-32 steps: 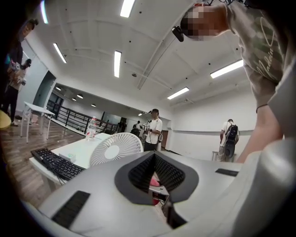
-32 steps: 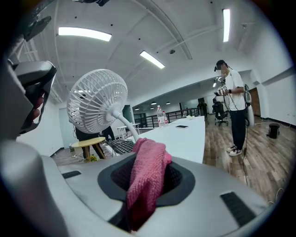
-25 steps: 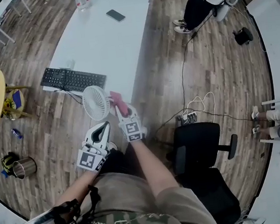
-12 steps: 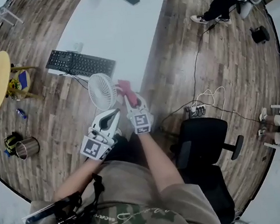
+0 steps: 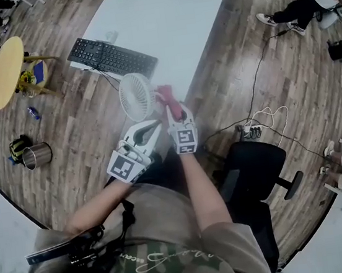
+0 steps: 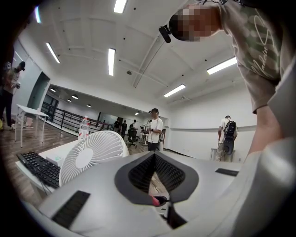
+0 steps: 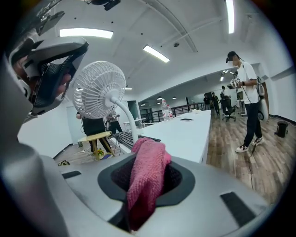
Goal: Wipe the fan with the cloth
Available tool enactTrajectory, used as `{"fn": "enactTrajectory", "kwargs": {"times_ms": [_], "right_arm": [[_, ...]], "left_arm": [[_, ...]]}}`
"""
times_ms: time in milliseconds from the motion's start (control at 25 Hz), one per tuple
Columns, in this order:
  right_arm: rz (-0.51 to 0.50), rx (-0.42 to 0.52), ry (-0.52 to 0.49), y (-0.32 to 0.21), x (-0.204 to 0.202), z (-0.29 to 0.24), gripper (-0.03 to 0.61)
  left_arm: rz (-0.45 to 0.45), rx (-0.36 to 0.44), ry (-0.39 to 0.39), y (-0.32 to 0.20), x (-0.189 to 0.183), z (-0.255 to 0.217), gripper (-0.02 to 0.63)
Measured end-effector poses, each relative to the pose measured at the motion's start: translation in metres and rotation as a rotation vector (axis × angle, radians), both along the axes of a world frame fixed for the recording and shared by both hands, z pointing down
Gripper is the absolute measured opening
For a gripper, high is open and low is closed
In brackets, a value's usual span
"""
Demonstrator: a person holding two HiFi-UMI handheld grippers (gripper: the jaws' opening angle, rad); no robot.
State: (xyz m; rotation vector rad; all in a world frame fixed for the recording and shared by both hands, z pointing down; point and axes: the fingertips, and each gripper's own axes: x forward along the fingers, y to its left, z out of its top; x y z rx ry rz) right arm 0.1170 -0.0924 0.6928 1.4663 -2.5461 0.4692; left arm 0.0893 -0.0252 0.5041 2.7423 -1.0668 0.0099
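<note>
the fan (image 5: 136, 96) was white plastic: a round, flat head caged by thin spokes that ran out from a smooth central disc. a slim stem curved down from the back of its hub. it stood upright at the near end of the table (image 5: 162, 21), just past the black keyboard (image 5: 112, 56). its foot was hidden behind the gripper bodies. the table top was smooth and pale, and the floor (image 5: 277, 87) around it was brown wood planks.

the cloth (image 7: 145, 178) was pink with a nubby, towel-like weave, folded into a narrow strip. the right hand-held gripper (image 5: 175, 112) had its ribbed black pads closed on that strip, with the jaws part-way apart around its thickness. a rounded lump of cloth stood above the pads and the rest drooped down between them. in the head view the cloth sat just beside the fan's right rim, on the stem side. whether it touched the cage could not be told.

the left hand-held gripper (image 6: 154, 159), a smooth grey shell with dark ridged pads, was fully closed, pad against pad, with nothing between them. it pointed level at the fan's spoked face from the other side, close to it but apart.
</note>
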Motion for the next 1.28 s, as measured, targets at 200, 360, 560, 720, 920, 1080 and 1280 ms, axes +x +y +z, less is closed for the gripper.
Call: {"fn": "enactTrajectory", "kwargs": {"times_ms": [200, 360, 560, 720, 920, 1080, 1280], "right_arm": [[-0.015, -0.015, -0.010, 0.000, 0.001, 0.003, 0.101], [-0.019, -0.055, -0.010, -0.002, 0.007, 0.013, 0.101], [-0.019, -0.107, 0.011, -0.006, 0.010, 0.023, 0.101], [-0.023, -0.114, 0.054, -0.005, 0.009, 0.022, 0.101], [0.003, -0.160, 0.050, -0.003, 0.012, 0.020, 0.100], [0.077, -0.034, 0.062, -0.012, 0.019, -0.027, 0.089], [0.146, 0.077, 0.004, -0.009, 0.028, -0.085, 0.089]], "left_arm": [[-0.006, -0.020, -0.014, 0.002, 0.002, 0.008, -0.011], [-0.011, -0.044, -0.019, 0.001, 0.003, 0.013, -0.011], [-0.025, -0.052, 0.029, -0.003, 0.001, 0.013, -0.011], [-0.035, -0.064, 0.043, 0.002, -0.005, 0.016, -0.012], [-0.045, -0.089, 0.060, 0.004, -0.010, 0.015, -0.011], [-0.039, -0.066, 0.080, 0.004, -0.018, 0.015, -0.011], [-0.035, -0.018, 0.071, 0.007, -0.028, 0.019, -0.012]]}}
